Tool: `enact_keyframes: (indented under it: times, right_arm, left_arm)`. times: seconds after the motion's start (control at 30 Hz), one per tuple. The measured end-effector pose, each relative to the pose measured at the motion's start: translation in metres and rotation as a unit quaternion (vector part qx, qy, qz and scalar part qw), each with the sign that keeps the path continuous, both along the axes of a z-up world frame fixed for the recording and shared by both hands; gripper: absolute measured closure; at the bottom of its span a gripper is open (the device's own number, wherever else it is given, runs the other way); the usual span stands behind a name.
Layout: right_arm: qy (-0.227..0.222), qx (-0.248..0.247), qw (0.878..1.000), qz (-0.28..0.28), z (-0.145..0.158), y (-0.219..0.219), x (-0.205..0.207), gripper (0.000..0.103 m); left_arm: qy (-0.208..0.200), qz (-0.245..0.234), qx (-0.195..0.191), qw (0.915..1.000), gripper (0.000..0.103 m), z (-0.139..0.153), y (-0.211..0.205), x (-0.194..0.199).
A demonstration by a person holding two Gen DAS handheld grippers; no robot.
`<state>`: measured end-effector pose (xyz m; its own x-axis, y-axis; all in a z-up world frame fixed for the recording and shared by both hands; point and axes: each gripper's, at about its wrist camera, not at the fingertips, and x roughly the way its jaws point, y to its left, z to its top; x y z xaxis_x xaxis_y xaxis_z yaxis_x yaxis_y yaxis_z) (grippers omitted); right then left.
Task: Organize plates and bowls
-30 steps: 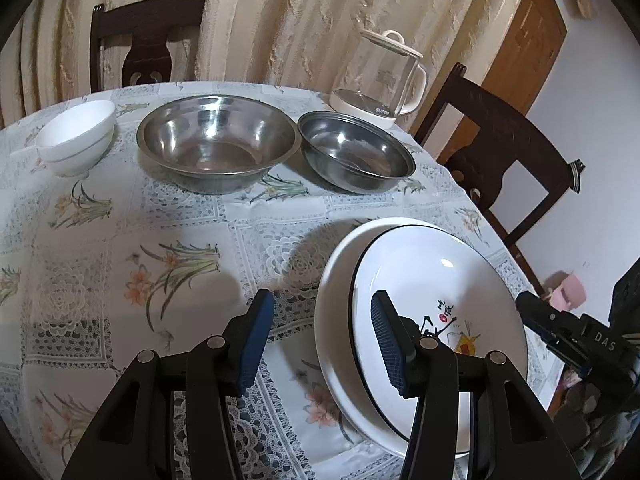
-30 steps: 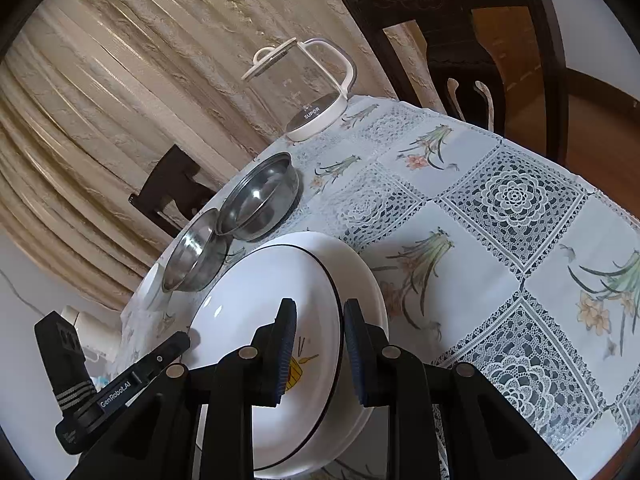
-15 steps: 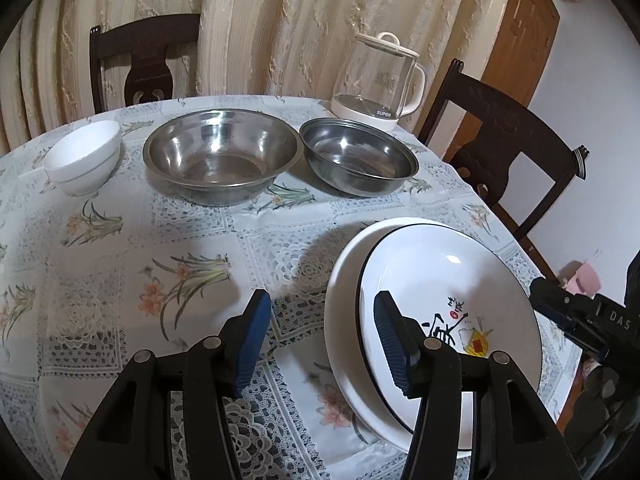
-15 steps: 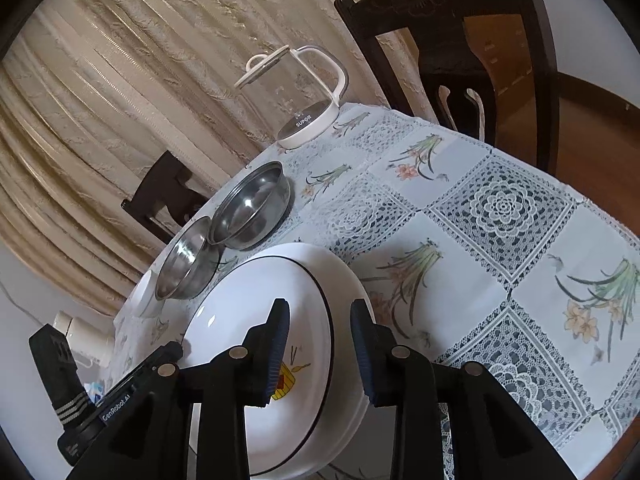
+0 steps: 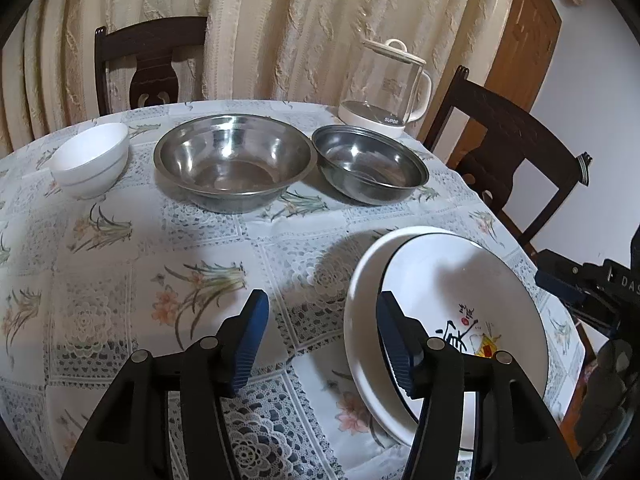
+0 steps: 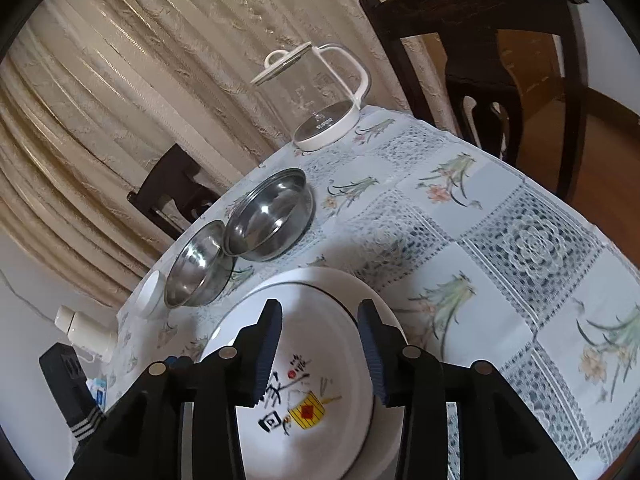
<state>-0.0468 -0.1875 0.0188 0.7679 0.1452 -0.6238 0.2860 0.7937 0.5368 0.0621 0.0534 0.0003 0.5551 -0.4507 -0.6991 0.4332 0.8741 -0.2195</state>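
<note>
Plates lay stacked near the counter [image 5: 120, 264] edge: a black-rimmed plate [image 5: 460, 280] with a painted picture sat inside a plain white plate [image 5: 360, 300]. The left gripper [image 5: 320, 340] was spread wide and held nothing; its right finger [image 5: 394, 340] stood over the plates' rim, but I cannot tell if it touched. The right gripper [image 6: 320, 348] was also released and empty, above the painted plate [image 6: 312, 392]. Beyond the plates stood a large steel bowl [image 5: 234, 160], a smaller steel bowl [image 5: 370, 168] and a white bowl [image 5: 90, 158]; a glass kettle [image 5: 386, 88] stood behind them. Only the right view showed a white bottle [image 6: 80, 330] beyond the counter.
</note>
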Motion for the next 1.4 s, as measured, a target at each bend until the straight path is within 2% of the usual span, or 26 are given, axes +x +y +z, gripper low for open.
enact_keyframes:
  times: [0.27,0.43,0.77,1.17,1.4]
  right_arm:
    - [0.024,0.004,0.999,0.03,0.007,0.005,0.041,0.056]
    - [0.046,0.027,0.997,0.049,0.004,0.01,0.073,0.056]
    - [0.084,0.046,0.994,0.048,-0.004,0.004,0.124,0.056]
    - [0.125,0.044,0.99,0.044,-0.018,-0.016,0.157,0.056]
    - [0.139,0.044,0.988,0.046,-0.025,-0.027,0.17,0.055]
  left_arm:
    - [0.009,0.004,-0.015,0.9998,0.046,-0.003,0.004,0.016]
    - [0.02,0.01,-0.019,0.9996,0.046,-0.011,0.01,0.028]
    - [0.039,0.01,-0.037,0.9985,0.046,-0.013,0.016,0.06]
    - [0.072,-0.054,-0.05,0.9947,0.043,-0.002,-0.029,0.099]
    - [0.101,-0.066,-0.058,0.9909,0.042,-0.011,-0.057,0.125]
